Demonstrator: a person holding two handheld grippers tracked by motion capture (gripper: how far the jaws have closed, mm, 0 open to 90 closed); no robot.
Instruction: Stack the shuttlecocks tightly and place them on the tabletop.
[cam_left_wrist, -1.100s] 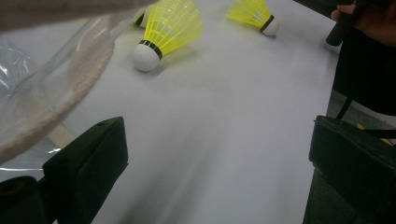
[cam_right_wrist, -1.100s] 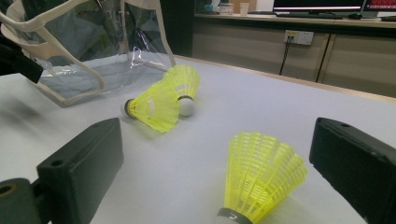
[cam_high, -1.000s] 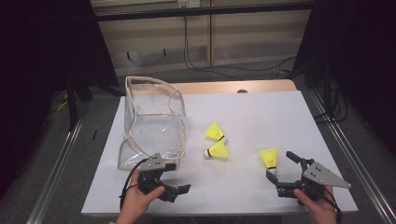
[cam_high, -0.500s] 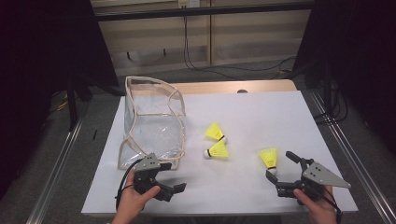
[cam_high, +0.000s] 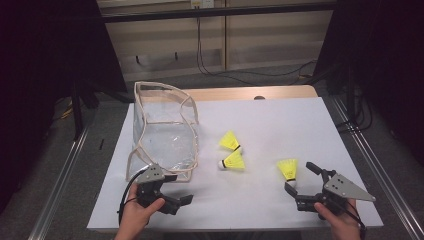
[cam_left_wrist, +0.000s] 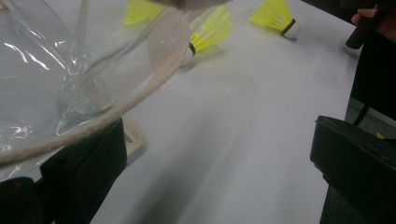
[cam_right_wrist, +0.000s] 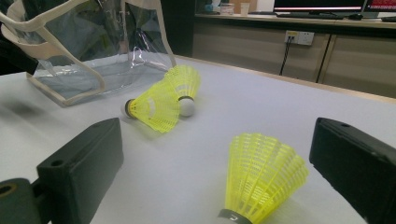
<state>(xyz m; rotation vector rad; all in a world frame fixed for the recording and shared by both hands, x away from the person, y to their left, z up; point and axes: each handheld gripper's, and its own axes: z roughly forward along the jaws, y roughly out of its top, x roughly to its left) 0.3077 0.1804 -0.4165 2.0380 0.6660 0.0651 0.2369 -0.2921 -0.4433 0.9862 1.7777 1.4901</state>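
We are straddling the nearest shuttlecock (cam_right_wrist: 261, 177) with the open right tongs (cam_high: 306, 183), closing gently on its skirt, while the open left tongs (cam_high: 176, 192) are steadying the bag (cam_high: 165, 132).

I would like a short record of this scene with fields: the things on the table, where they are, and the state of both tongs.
surface: white table
bag: clear plastic bag with cream trim, at the left, mouth open
shuttlecocks: three, yellow; two together right of the bag, one apart, near the right side
left tongs: open, close to the bag's near corner, holding nothing
right tongs: open, jaws on either side of the lone shuttlecock, not closed on it
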